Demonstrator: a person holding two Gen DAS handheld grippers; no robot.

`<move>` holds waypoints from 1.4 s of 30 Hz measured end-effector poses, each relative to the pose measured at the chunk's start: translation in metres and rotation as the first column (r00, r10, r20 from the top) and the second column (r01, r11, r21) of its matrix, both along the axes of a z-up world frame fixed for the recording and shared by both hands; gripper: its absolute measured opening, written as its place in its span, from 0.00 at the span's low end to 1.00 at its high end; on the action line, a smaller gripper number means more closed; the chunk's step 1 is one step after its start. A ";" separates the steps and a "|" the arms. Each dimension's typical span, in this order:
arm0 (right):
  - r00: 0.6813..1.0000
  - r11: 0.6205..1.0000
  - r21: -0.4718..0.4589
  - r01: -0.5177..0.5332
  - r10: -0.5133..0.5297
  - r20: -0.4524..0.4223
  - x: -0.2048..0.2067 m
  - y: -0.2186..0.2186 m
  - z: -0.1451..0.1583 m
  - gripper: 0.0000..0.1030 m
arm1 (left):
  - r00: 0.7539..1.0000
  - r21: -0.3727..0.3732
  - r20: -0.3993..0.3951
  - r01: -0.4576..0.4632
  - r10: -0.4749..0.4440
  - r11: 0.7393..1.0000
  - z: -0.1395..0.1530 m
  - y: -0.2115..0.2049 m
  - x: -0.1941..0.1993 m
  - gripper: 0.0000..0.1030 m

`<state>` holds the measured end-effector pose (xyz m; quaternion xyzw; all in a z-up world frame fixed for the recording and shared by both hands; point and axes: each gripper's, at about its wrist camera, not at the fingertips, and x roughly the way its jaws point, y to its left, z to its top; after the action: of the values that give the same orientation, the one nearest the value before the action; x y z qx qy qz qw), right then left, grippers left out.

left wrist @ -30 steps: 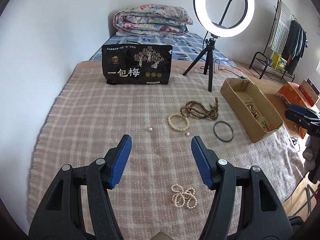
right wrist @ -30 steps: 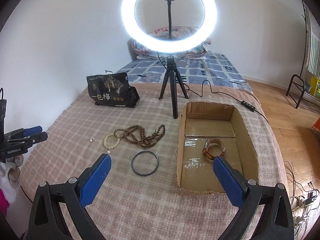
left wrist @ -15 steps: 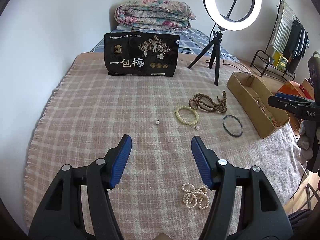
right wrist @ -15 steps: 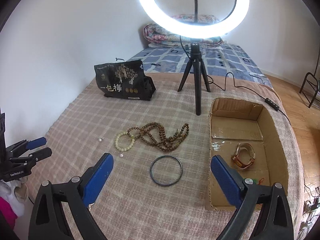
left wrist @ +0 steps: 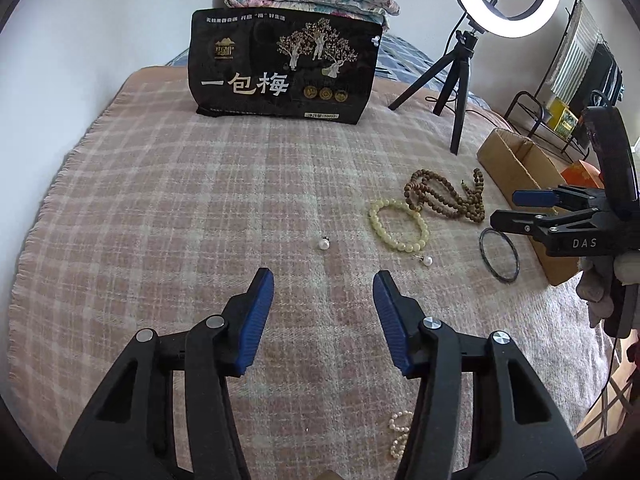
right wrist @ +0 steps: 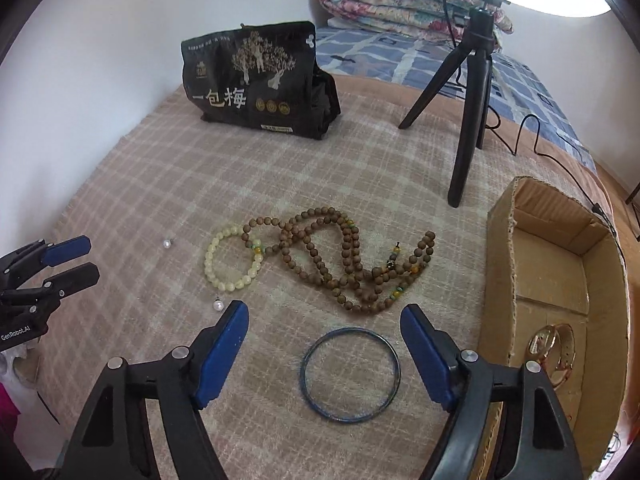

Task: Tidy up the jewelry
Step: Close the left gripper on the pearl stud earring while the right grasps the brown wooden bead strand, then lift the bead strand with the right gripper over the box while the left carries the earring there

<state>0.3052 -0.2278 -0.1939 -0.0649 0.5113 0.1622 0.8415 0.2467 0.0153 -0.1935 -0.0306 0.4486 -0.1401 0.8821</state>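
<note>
Jewelry lies on a pink checked blanket. In the left wrist view a loose pearl (left wrist: 323, 243) sits just ahead of my left gripper (left wrist: 323, 280), whose jaws are closing with nothing between them. A yellow bead bracelet (left wrist: 398, 245), a brown bead necklace (left wrist: 444, 200), a second pearl (left wrist: 427, 260) and a dark bangle (left wrist: 483, 250) lie to the right. In the right wrist view my right gripper (right wrist: 325, 316) hovers over the bangle (right wrist: 305, 368), jaws closing, pads clear of it. The necklace (right wrist: 362, 304) and bracelet (right wrist: 209, 264) lie beyond.
A cardboard box (right wrist: 500, 280) at the right holds a watch (right wrist: 558, 344). A black snack bag (left wrist: 284, 68) and a ring-light tripod (right wrist: 468, 120) stand at the back. A pearl bracelet (left wrist: 400, 432) lies near the blanket's front edge. The left gripper (right wrist: 86, 260) shows at the far left.
Both grippers have dropped closer to the blanket and their jaws have narrowed. The right one swung left from the box to above the bangle. The left one neared the loose pearl.
</note>
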 end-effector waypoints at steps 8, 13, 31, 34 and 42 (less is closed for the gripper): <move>0.998 0.997 -0.048 -0.058 0.056 -0.040 0.029 0.011 -0.021 0.78 | 1.000 -0.017 -0.030 0.007 -0.008 1.000 -0.023 -0.003 0.022 0.45; 0.991 0.988 -0.093 -0.123 0.118 -0.060 0.042 0.021 -0.032 0.78 | 0.999 -0.025 -0.050 0.013 -0.014 1.000 -0.034 -0.005 0.031 0.44; 0.988 0.984 -0.128 -0.122 0.109 -0.105 0.057 0.030 -0.050 0.68 | 0.998 -0.001 -0.056 0.035 -0.035 0.999 -0.047 -0.018 0.053 0.25; 0.990 0.984 -0.131 -0.118 0.105 -0.099 0.059 0.029 -0.051 0.59 | 0.998 0.001 -0.054 0.041 -0.041 0.999 -0.049 -0.020 0.054 0.15; 0.996 0.992 -0.116 -0.055 0.046 -0.077 0.058 0.014 -0.046 0.21 | 0.998 0.004 -0.043 0.042 -0.042 0.999 -0.052 -0.022 0.055 0.07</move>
<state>0.3630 -0.2140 -0.2398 -0.1213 0.5492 0.1551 0.8122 0.3013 -0.0067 -0.2450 -0.0221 0.4685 -0.1568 0.8691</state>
